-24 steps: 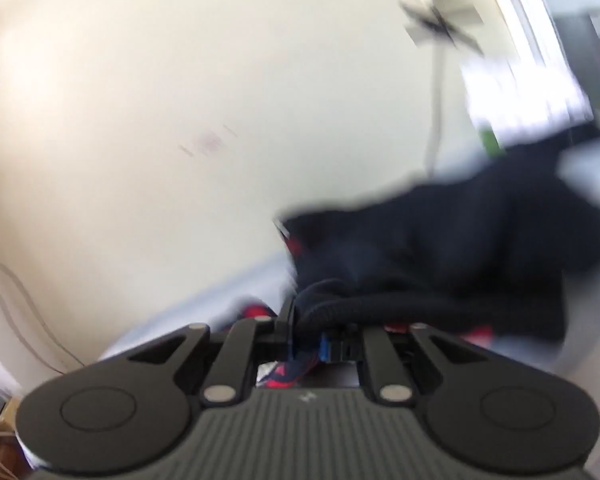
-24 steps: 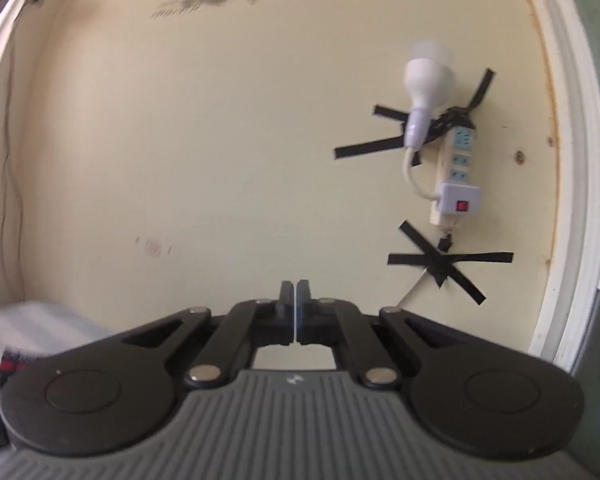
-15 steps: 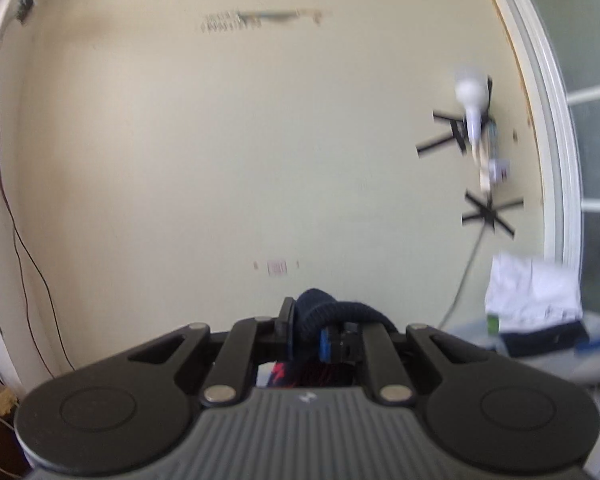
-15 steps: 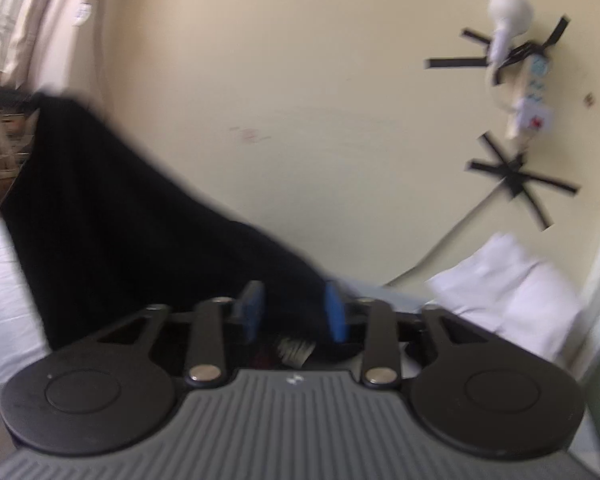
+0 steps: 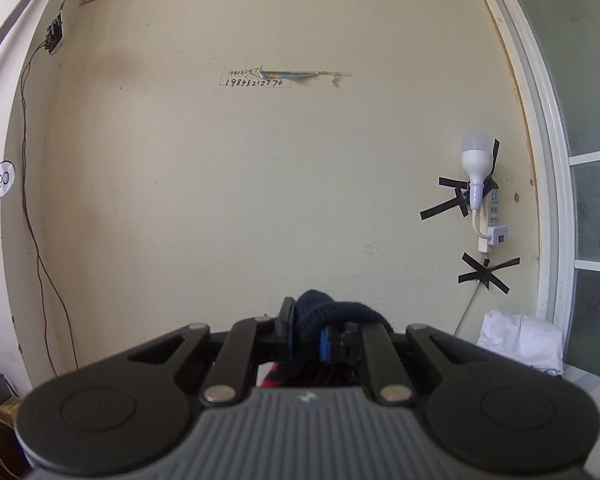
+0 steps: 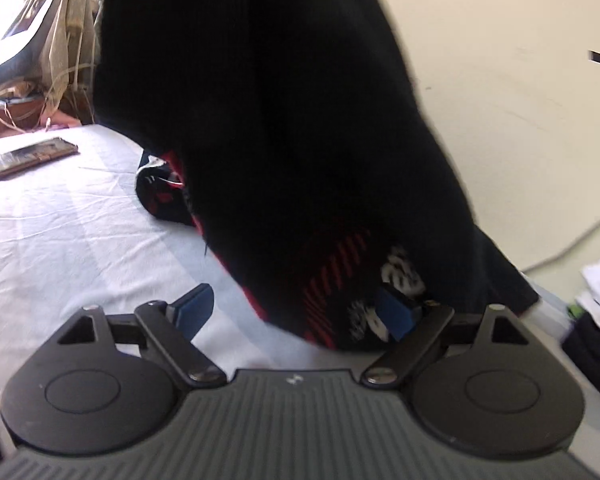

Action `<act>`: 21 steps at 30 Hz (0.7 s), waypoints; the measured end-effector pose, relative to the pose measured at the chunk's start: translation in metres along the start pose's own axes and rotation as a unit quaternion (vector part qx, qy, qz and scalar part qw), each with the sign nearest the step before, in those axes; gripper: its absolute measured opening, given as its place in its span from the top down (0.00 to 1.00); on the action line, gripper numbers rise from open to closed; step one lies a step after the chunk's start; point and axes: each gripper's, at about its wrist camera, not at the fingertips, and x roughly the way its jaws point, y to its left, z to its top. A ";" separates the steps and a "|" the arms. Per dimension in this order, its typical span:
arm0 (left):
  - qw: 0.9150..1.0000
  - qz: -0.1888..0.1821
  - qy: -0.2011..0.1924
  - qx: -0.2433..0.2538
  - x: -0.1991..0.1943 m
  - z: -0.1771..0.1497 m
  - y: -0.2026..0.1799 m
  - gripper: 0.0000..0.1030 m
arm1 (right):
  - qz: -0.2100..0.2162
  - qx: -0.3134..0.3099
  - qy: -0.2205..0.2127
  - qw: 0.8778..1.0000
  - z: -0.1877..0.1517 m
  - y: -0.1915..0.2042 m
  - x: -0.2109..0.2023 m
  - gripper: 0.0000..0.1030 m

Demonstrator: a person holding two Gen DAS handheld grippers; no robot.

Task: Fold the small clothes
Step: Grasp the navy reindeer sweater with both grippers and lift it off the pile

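The sweater [image 6: 268, 128] is dark navy knit with red stripes and white marks near its hem, hanging in a long drape whose lower edge reaches the white bed [image 6: 60, 216]. The left gripper [image 5: 306, 330] is clamped on a bunched ribbed edge of it, raised before the wall [image 5: 260, 200]. The right gripper [image 6: 296, 312] is spread wide, the hem between its fingers, ungripped. Half a second ago its fingers stood closer together and the sweater filled less of its view
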 end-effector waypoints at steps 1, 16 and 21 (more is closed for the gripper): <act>1.000 -0.001 -0.002 -0.002 -0.003 0.002 0.005 0.90 | -0.002 -0.004 0.004 1.000 0.003 -0.003 0.001 0.42; 0.987 0.011 -0.156 -0.040 -0.095 0.097 0.058 0.90 | -0.165 0.068 -0.293 0.939 0.179 -0.183 -0.313 0.87; 0.983 0.027 -0.180 -0.019 -0.095 0.121 0.049 0.90 | -0.209 -0.021 -0.316 0.925 0.222 -0.168 -0.334 0.87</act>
